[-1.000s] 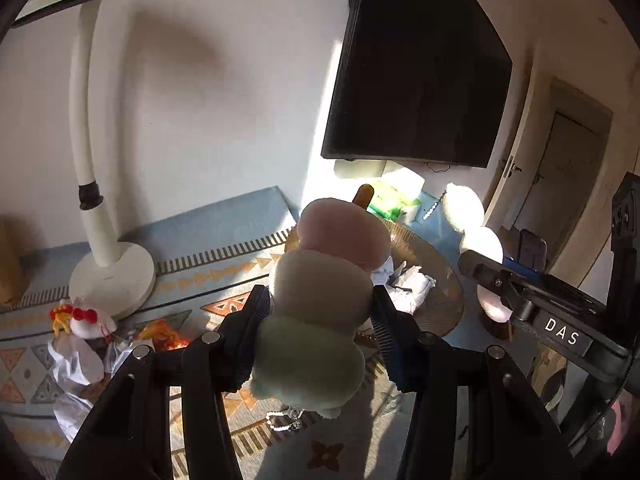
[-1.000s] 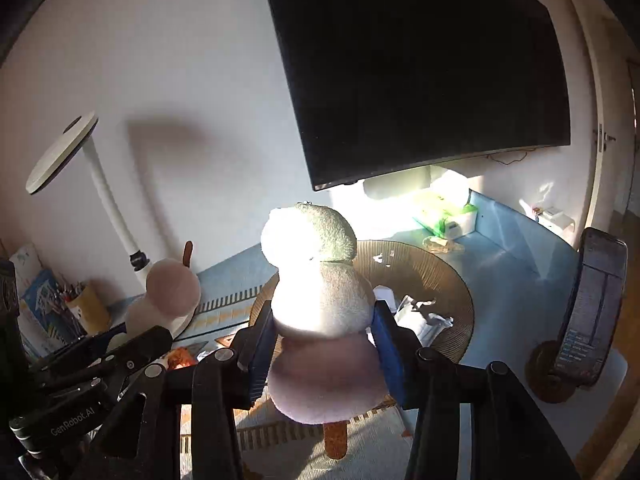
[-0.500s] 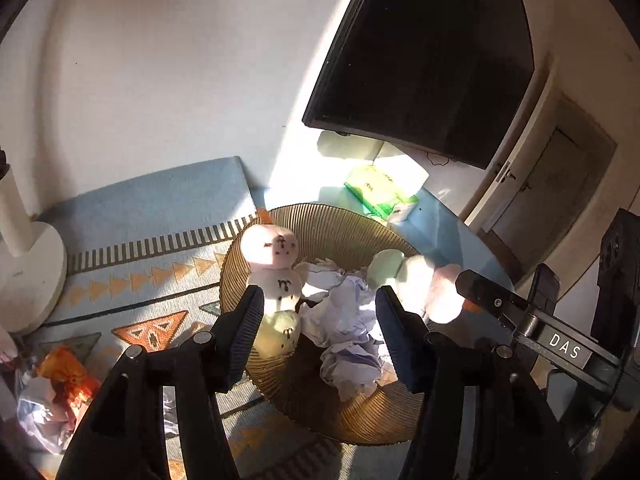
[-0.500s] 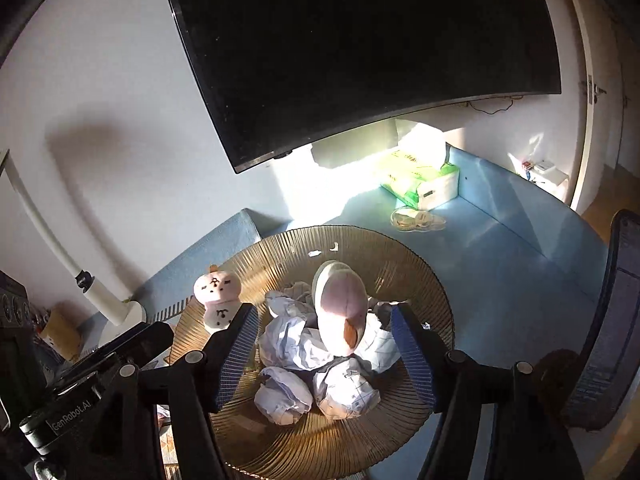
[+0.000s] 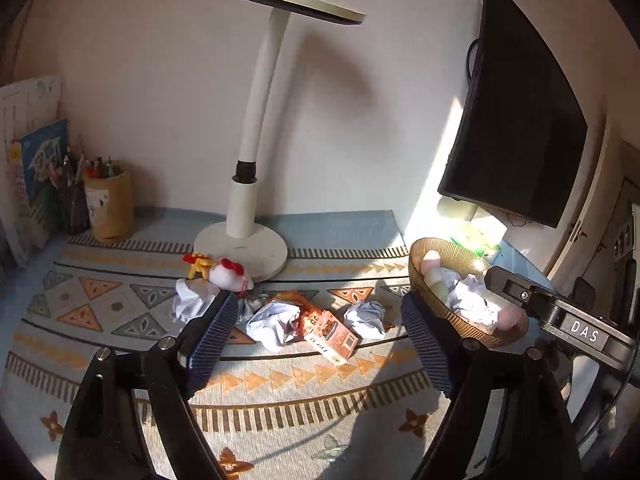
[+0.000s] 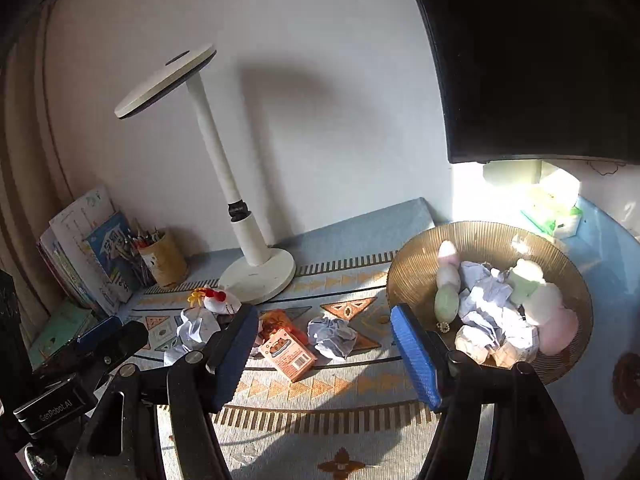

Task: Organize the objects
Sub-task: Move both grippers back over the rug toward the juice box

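Both claws hang spread and empty: left gripper (image 5: 316, 344), right gripper (image 6: 324, 354). Mid-frame, a crumpled paper ball (image 6: 333, 336) looks light and crushable; pinch across its middle.

You are looking at a white desk lamp (image 5: 256, 216) standing by the wall, a pencil cup (image 5: 108, 204) sitting left, a dark monitor (image 5: 516, 120) hanging right.

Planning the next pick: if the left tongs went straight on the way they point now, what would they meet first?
Probably the orange snack box, lying on the patterned mat between the open left tongs, with a crumpled paper ball touching its left side. Depth is unclear, so the paper might come first.
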`<state>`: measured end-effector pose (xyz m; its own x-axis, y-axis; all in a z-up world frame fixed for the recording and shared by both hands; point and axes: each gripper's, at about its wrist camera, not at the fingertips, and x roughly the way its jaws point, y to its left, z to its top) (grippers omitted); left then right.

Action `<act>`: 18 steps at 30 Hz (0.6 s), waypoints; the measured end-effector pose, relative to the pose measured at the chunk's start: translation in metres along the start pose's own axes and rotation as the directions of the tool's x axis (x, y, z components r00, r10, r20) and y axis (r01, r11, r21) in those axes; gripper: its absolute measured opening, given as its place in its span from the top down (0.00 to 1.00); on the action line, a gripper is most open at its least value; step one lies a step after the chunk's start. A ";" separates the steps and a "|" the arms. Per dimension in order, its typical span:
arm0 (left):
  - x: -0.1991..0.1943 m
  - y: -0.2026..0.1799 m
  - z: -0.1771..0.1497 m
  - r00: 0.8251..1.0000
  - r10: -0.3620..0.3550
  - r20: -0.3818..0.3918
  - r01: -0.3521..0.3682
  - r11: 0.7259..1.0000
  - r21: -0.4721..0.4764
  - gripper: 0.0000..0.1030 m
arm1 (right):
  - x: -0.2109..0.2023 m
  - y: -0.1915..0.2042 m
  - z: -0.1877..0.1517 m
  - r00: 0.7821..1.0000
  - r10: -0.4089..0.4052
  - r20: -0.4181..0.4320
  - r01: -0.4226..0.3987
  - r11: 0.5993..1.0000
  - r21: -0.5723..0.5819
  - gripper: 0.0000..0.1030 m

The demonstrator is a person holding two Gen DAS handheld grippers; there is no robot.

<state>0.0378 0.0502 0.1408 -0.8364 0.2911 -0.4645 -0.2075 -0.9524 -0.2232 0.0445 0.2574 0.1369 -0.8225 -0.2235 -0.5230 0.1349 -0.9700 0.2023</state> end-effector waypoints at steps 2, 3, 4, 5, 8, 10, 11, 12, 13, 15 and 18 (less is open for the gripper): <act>-0.003 0.021 -0.016 0.998 0.059 -0.006 -0.059 0.998 -0.004 0.10 | 0.022 0.011 -0.021 0.999 -0.023 -0.032 0.023 1.000 -0.015 0.35; 0.001 0.029 -0.023 0.996 0.085 -0.025 -0.085 0.996 -0.008 0.10 | 0.033 0.016 -0.030 0.998 -0.044 -0.050 0.042 0.999 -0.029 0.35; 0.007 0.035 -0.030 0.993 0.109 -0.035 -0.109 0.994 -0.010 0.10 | 0.044 0.017 -0.038 0.996 -0.056 -0.068 0.053 0.998 -0.041 0.35; 0.012 0.040 -0.037 0.991 0.129 -0.040 -0.129 0.992 -0.013 0.10 | 0.053 0.020 -0.046 0.995 -0.064 -0.079 0.059 0.997 -0.056 0.35; 0.031 0.055 -0.053 0.980 0.185 -0.073 -0.187 0.982 -0.029 0.11 | 0.071 0.022 -0.061 0.989 -0.094 -0.118 0.083 0.993 -0.089 0.35; 0.039 0.061 -0.062 0.976 0.200 -0.088 -0.205 0.978 -0.048 0.11 | 0.073 0.023 -0.062 0.988 -0.104 -0.118 0.093 0.991 -0.101 0.35; 0.044 0.063 -0.066 0.971 0.219 -0.098 -0.225 0.973 -0.053 0.10 | 0.073 0.023 -0.062 0.987 -0.112 -0.117 0.100 0.989 -0.105 0.34; 0.048 0.063 -0.067 0.963 0.243 -0.118 -0.250 0.967 -0.050 0.10 | 0.075 0.024 -0.064 0.984 -0.123 -0.125 0.109 0.988 -0.114 0.34; 0.049 0.063 -0.066 0.958 0.259 -0.121 -0.266 0.963 -0.046 0.09 | 0.078 0.026 -0.065 0.982 -0.129 -0.139 0.112 0.986 -0.123 0.34; 0.051 0.062 -0.069 0.947 0.293 -0.130 -0.300 0.953 -0.039 0.09 | 0.081 0.029 -0.066 0.979 -0.141 -0.148 0.120 0.982 -0.144 0.34; 0.051 0.053 -0.071 0.942 0.311 -0.124 -0.313 0.950 0.005 0.09 | 0.082 0.032 -0.068 0.976 -0.164 -0.142 0.141 0.976 -0.165 0.24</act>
<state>0.0203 0.0206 0.0447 -0.7894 -0.0105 -0.6137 0.0620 -0.9961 -0.0628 0.0186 0.2011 0.0446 -0.7469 -0.0722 -0.6610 0.1072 -0.9942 -0.0125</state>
